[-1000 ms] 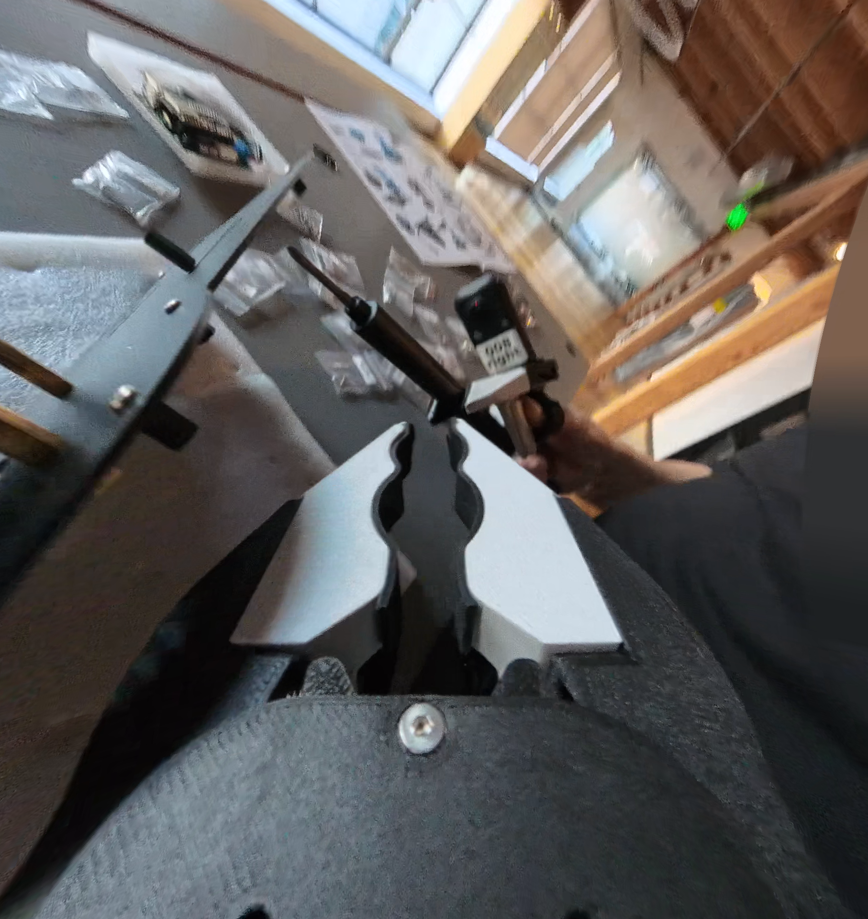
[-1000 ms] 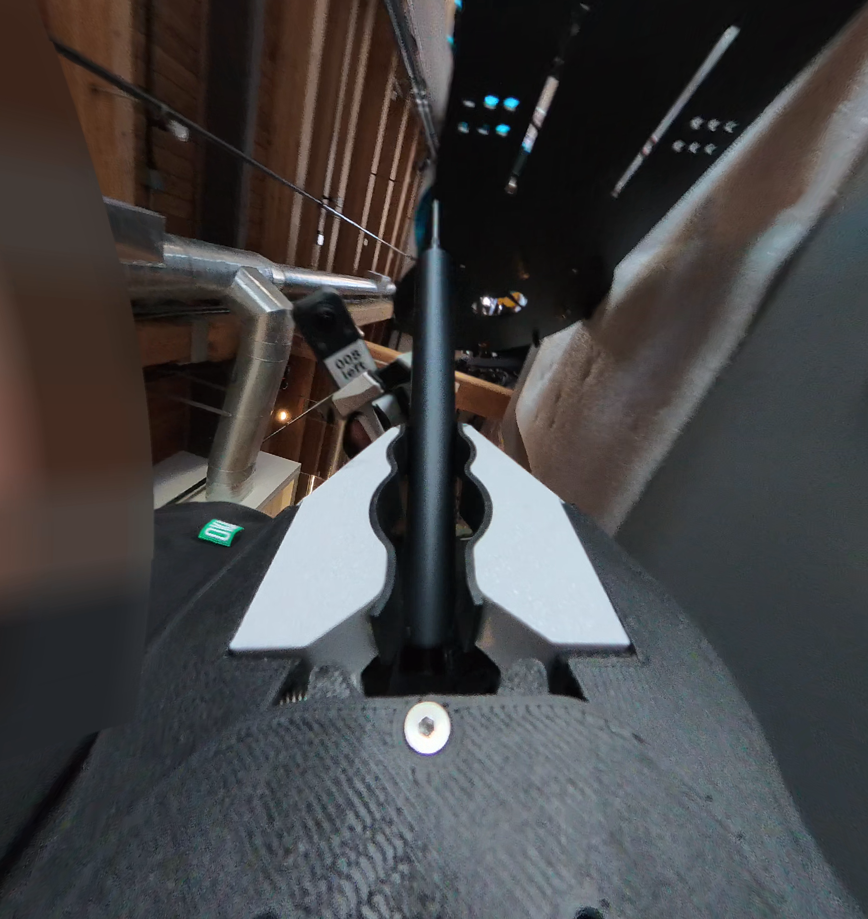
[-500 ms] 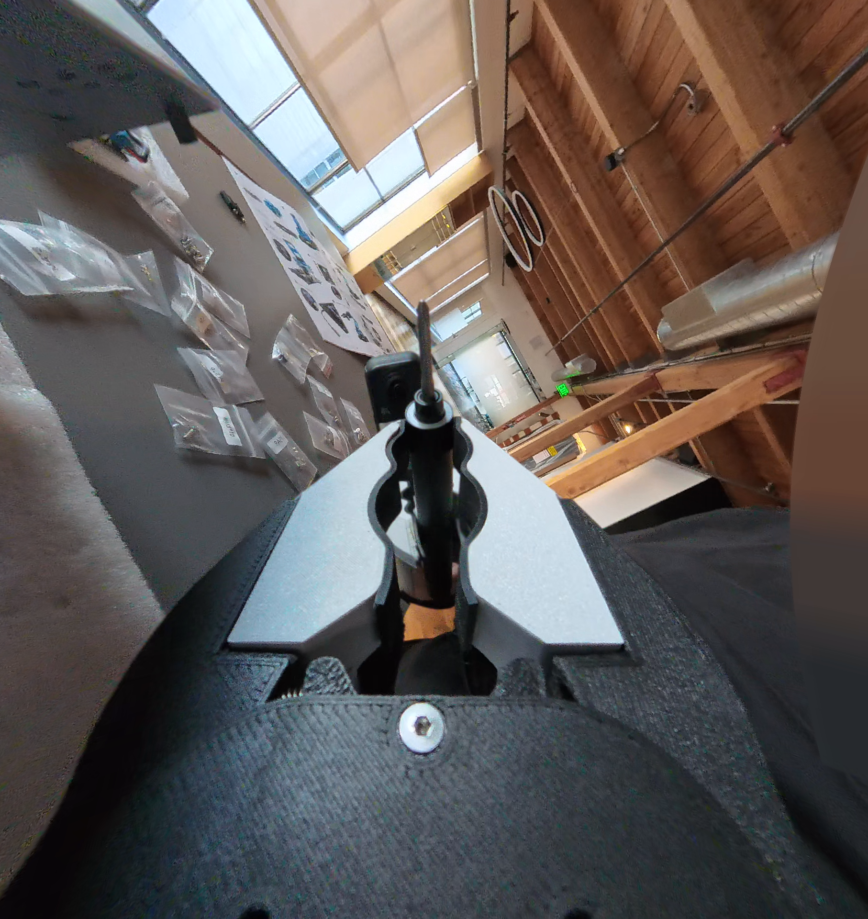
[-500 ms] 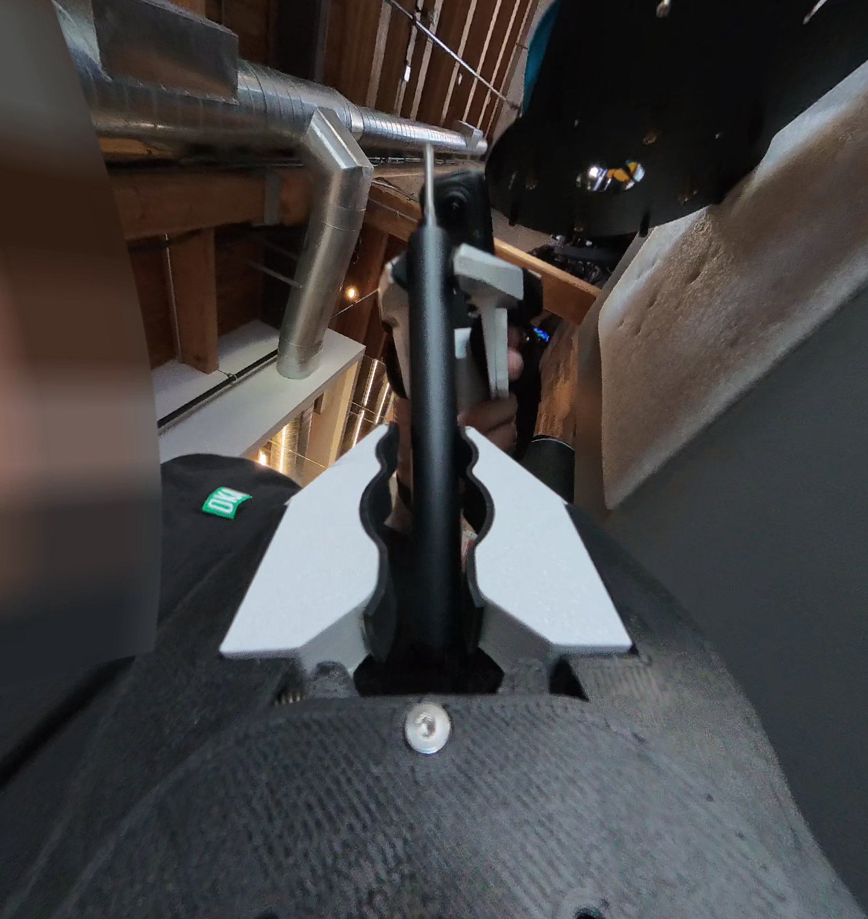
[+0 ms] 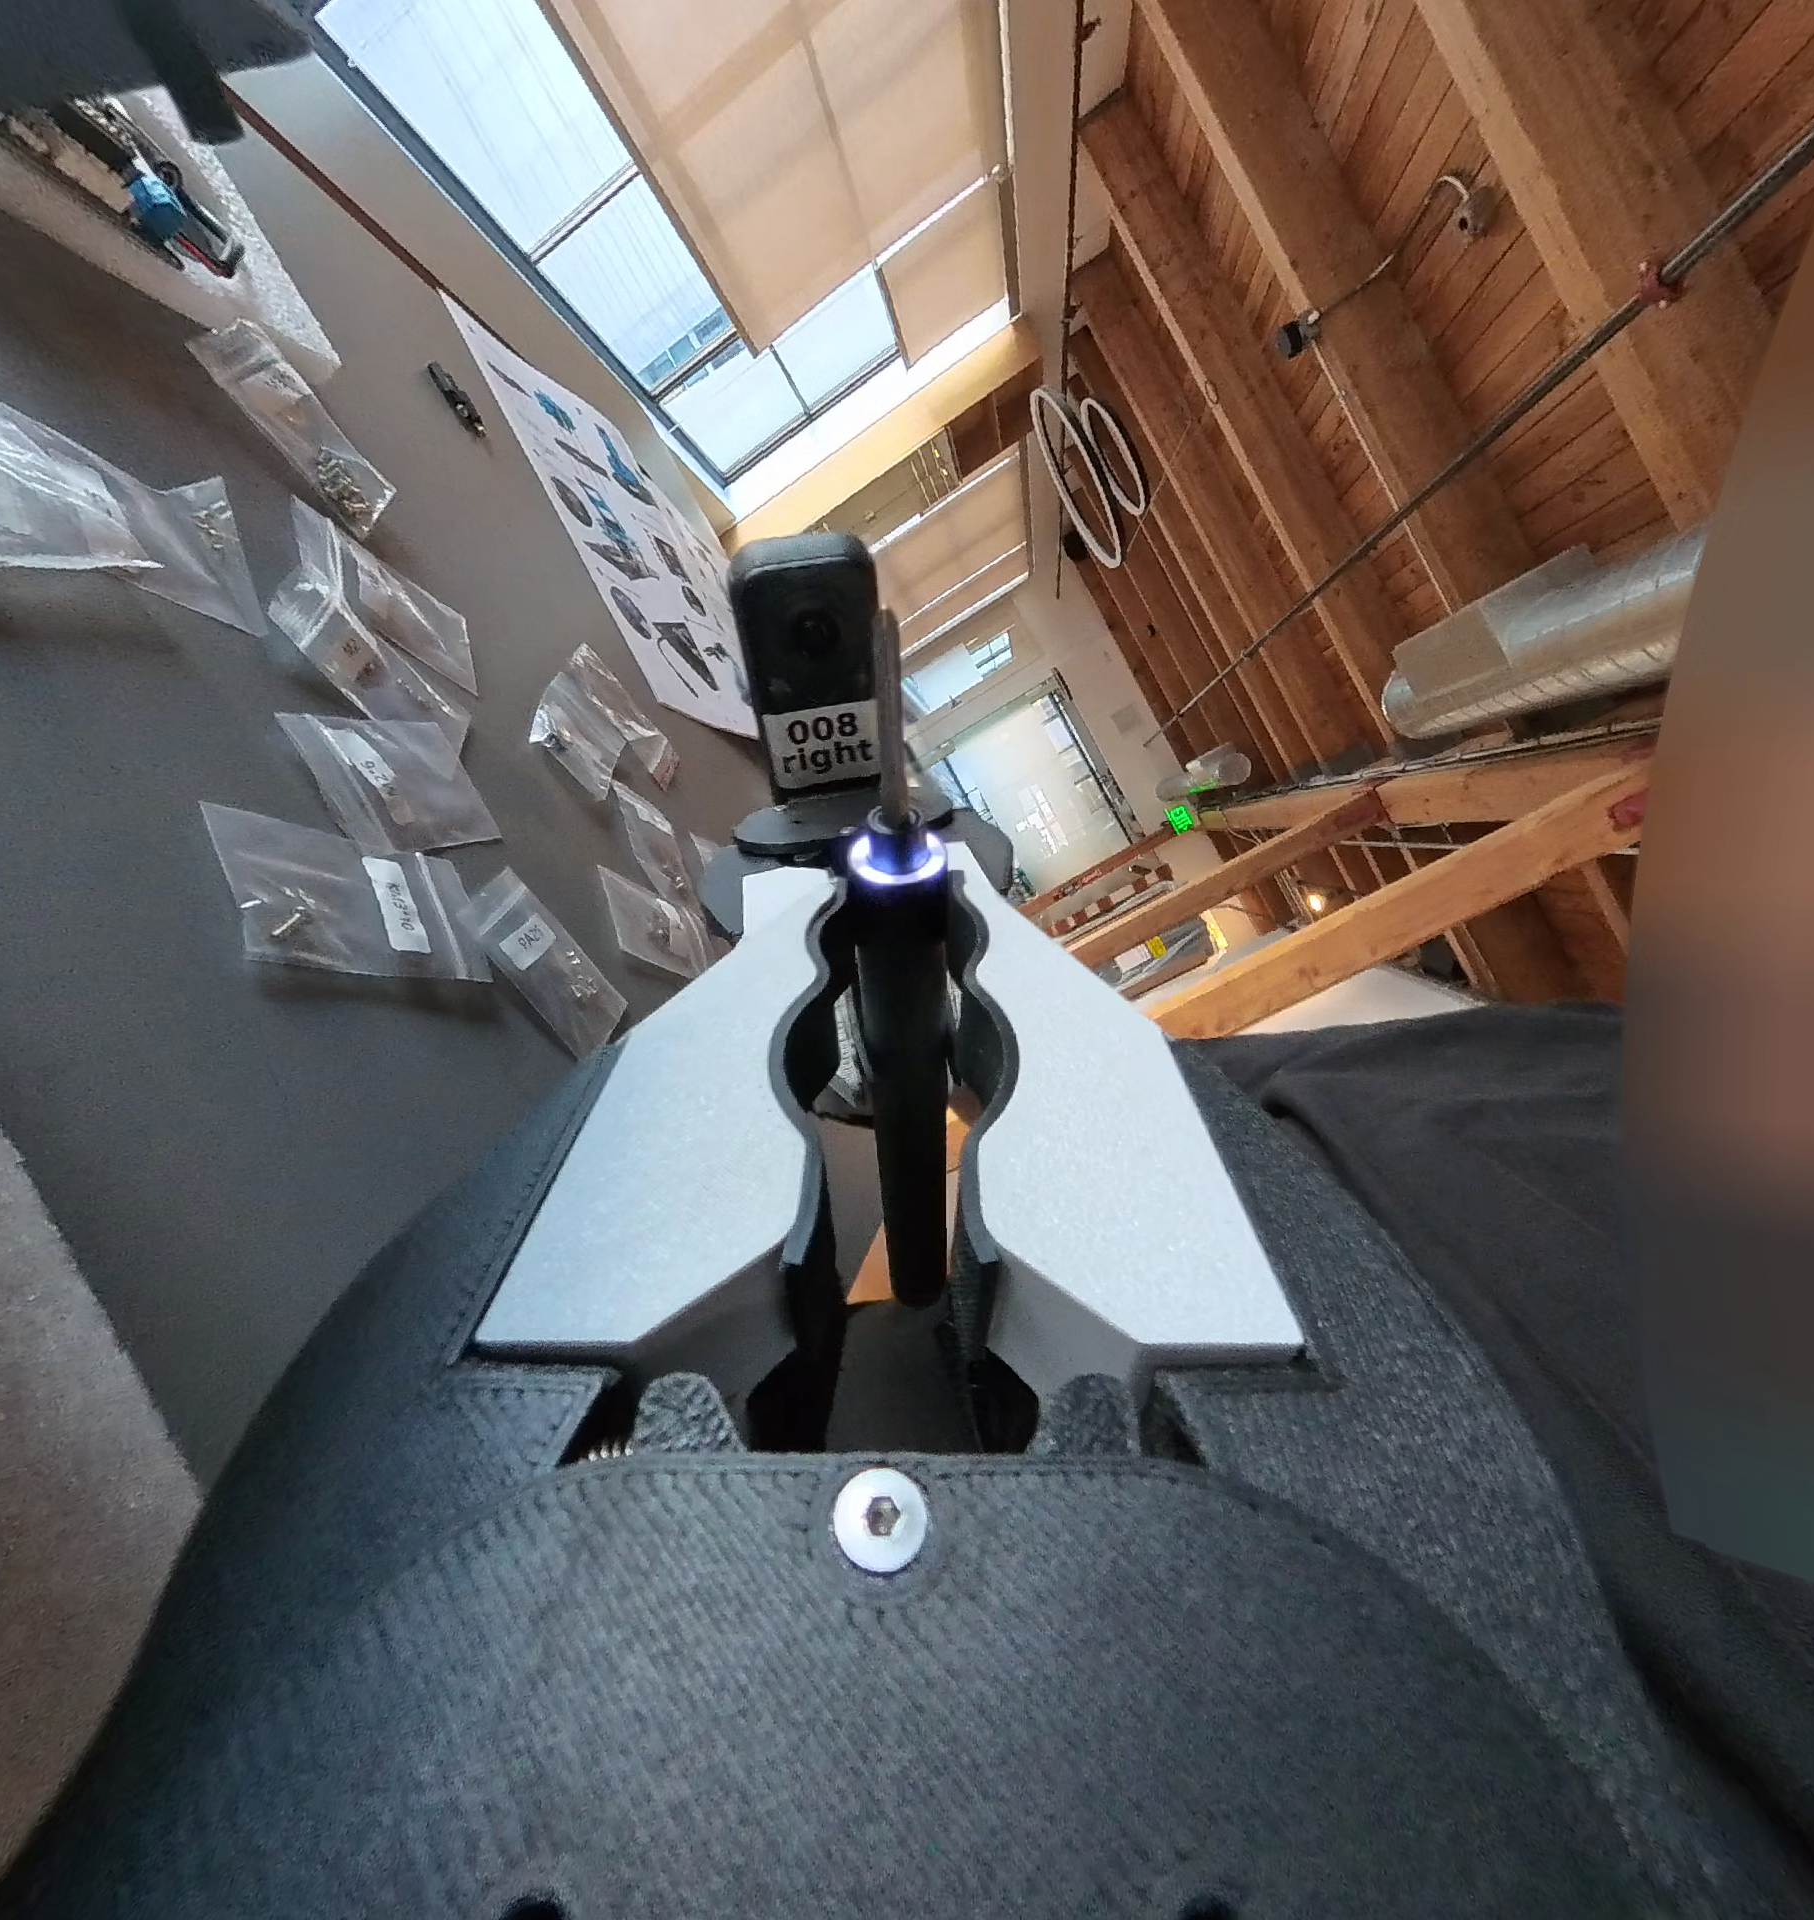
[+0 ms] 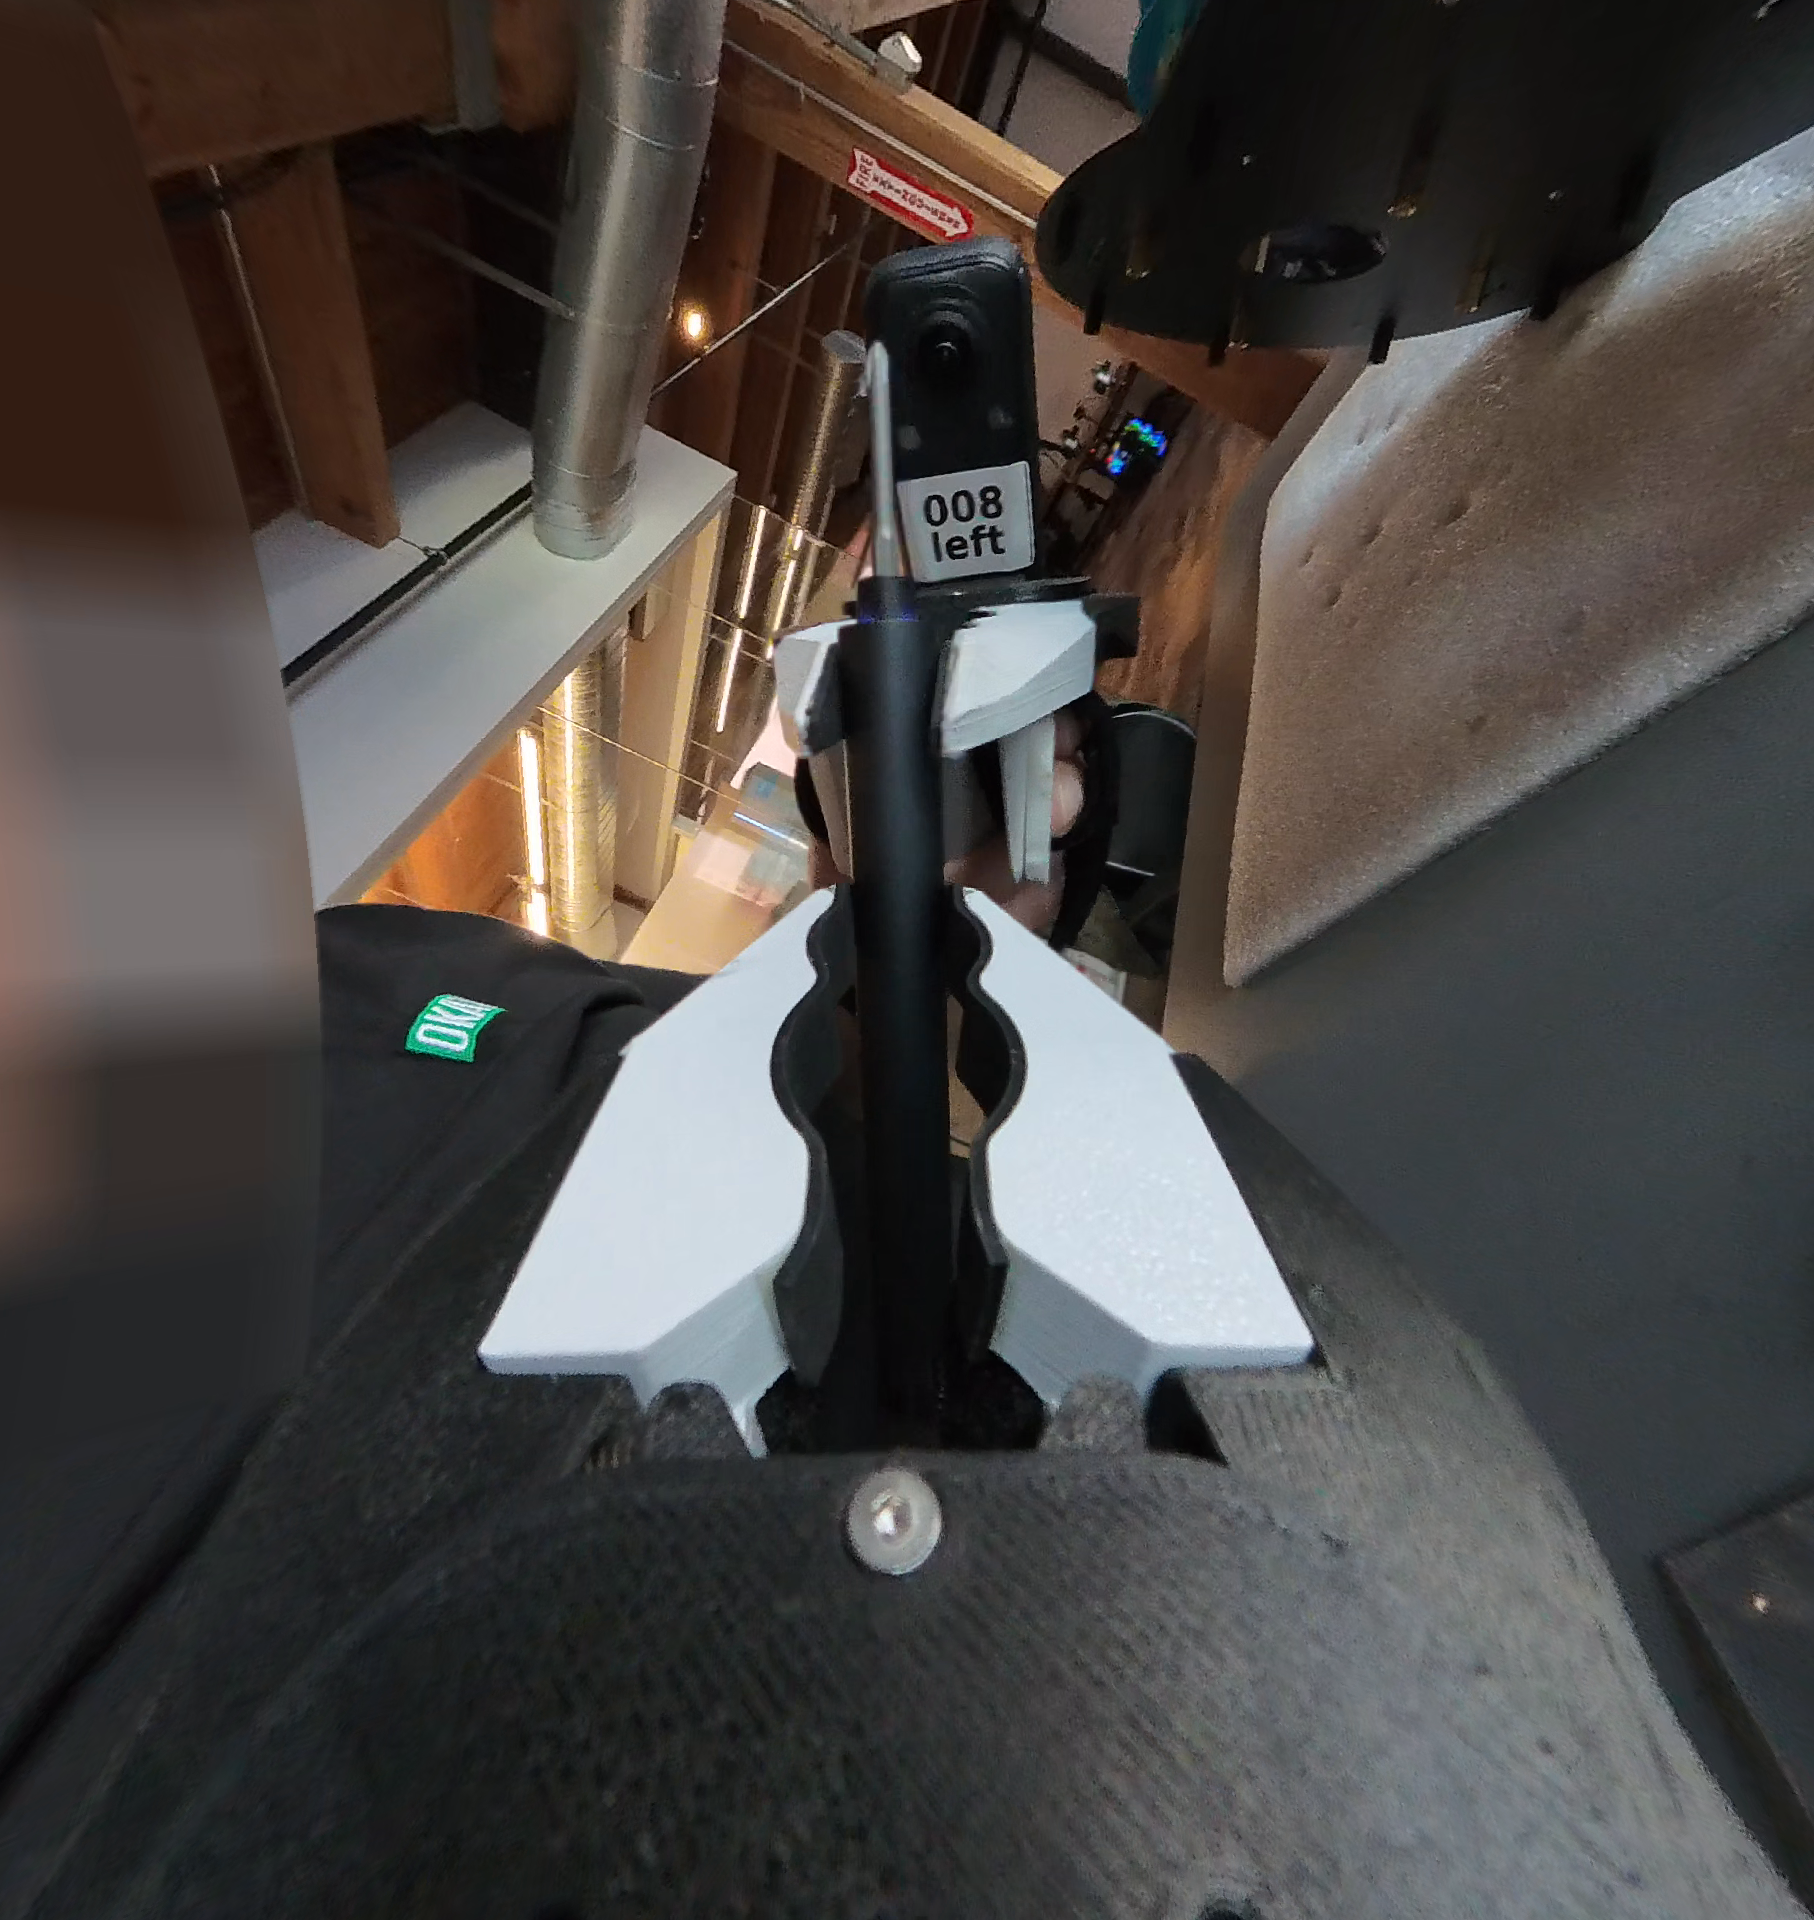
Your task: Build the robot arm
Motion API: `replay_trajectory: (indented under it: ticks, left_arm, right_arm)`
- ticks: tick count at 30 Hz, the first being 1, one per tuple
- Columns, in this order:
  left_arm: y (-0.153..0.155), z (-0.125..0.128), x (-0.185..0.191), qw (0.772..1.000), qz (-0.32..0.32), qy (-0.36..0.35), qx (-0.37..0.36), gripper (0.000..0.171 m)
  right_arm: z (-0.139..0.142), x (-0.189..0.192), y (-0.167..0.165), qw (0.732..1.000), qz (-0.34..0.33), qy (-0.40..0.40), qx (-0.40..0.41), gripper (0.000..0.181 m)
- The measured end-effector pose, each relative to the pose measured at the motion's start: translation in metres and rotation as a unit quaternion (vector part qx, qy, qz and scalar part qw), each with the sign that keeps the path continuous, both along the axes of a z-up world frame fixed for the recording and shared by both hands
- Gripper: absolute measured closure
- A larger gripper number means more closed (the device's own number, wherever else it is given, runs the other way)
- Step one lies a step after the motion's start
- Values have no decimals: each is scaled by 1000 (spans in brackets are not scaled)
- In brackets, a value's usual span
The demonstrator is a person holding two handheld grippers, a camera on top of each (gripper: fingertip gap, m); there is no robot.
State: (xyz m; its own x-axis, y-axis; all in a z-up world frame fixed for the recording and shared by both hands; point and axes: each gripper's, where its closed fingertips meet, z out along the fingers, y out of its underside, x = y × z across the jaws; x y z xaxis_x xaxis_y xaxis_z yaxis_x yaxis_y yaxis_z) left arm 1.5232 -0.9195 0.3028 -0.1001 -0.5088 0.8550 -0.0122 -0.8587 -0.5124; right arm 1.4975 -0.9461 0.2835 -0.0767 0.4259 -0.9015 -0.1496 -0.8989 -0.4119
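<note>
Many clear bags litter grey table beneath timber ceiling.

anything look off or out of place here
One oddity: both grippers seem to hold the same black electric screwdriver. The right gripper is shut on its body and the left gripper closes around it near the lit ring, bit pointing away from the grey table. The parts bags lie flat, nothing spilled.
</note>
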Motion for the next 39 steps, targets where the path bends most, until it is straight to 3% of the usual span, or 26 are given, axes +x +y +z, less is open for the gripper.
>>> replay_trajectory:
  ticks: [7,14,17,19,21,23,26,29,33,37,39]
  left_arm:
    - [1,0,2,1000,9,-5,-10,156]
    - [10,1,-3,999,35,1,-3,156]
    - [12,4,-10,1000,17,5,-10,153]
    - [11,16,-27,1000,-6,9,-16,138]
    - [16,38,-52,999,-18,39,24,149]
    - [36,57,-77,988,-19,122,97,150]
    - [81,77,-91,945,-67,263,184,145]
    - [129,64,-88,886,-173,395,168,148]
    - [156,50,-62,839,-325,419,123,160]
    - [157,44,-63,738,-513,424,111,141]
    - [168,37,-61,691,-571,421,137,143]
  right_arm:
    - [0,-5,0,999,14,27,-17,166]
    - [2,-5,9,998,-24,54,-13,166]
    - [7,-6,11,996,-20,82,-37,166]
    - [9,-7,13,993,-23,94,-61,166]
    - [9,-8,13,993,-29,89,-65,166]
    - [8,-9,15,994,-37,79,-64,166]
    - [3,-11,23,995,-52,58,-58,166]
    - [2,-13,33,993,-72,64,-63,166]
    - [1,-24,41,993,-85,63,-57,166]
    - [3,-35,46,991,-96,78,-58,166]
    - [4,-39,48,989,-101,86,-58,166]
